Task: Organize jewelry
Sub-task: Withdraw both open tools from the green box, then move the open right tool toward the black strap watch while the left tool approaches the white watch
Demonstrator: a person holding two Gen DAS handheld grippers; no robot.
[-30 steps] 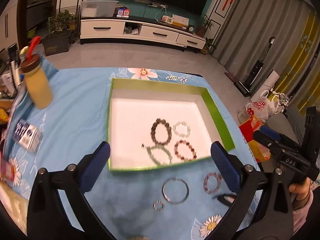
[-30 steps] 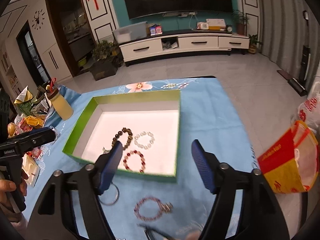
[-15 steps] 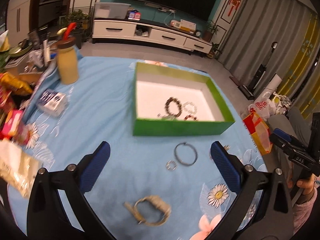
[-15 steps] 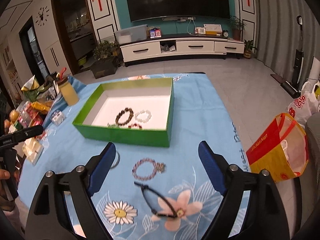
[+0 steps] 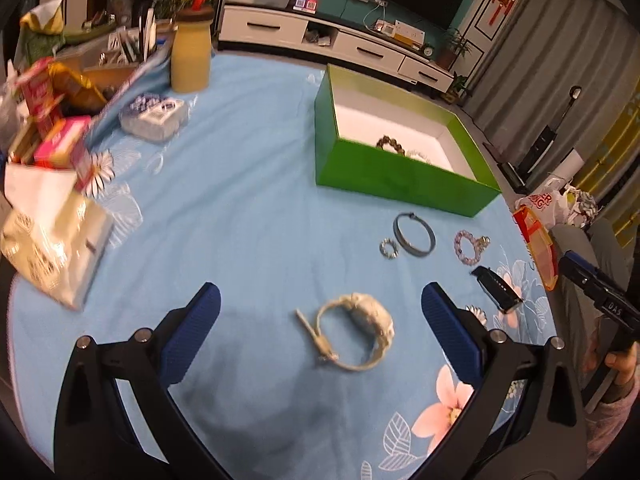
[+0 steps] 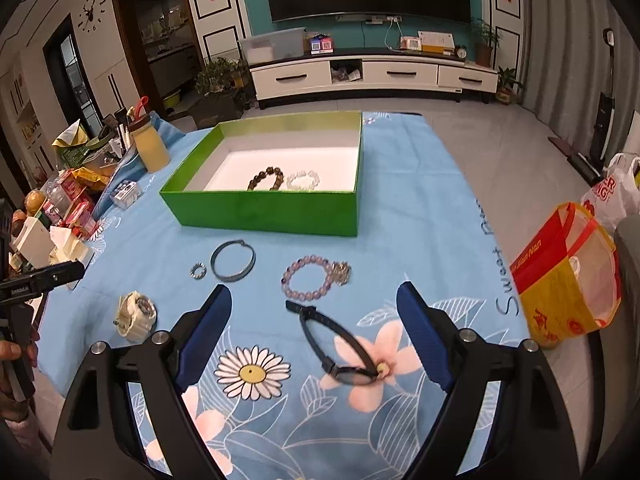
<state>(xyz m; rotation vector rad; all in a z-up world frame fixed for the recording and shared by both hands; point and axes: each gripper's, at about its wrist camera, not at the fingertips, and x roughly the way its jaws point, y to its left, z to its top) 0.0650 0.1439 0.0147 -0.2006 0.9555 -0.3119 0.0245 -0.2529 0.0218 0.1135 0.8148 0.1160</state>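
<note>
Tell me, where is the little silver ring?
The little silver ring lies on the blue tablecloth in front of the green box, just left of the dark bangle in the right wrist view.

Blue floral tablecloth (image 6: 416,208) spread over table. Green box (image 6: 272,210) at twelve o'clock. Ring (image 6: 197,271), bangle (image 6: 233,261), bead bracelet (image 6: 308,278) mid-cloth. Cream watch (image 6: 136,314) at nine; black band (image 6: 336,344) at six. Clutter (image 5: 52,128), bottle (image 5: 191,56) toward ten.
</note>
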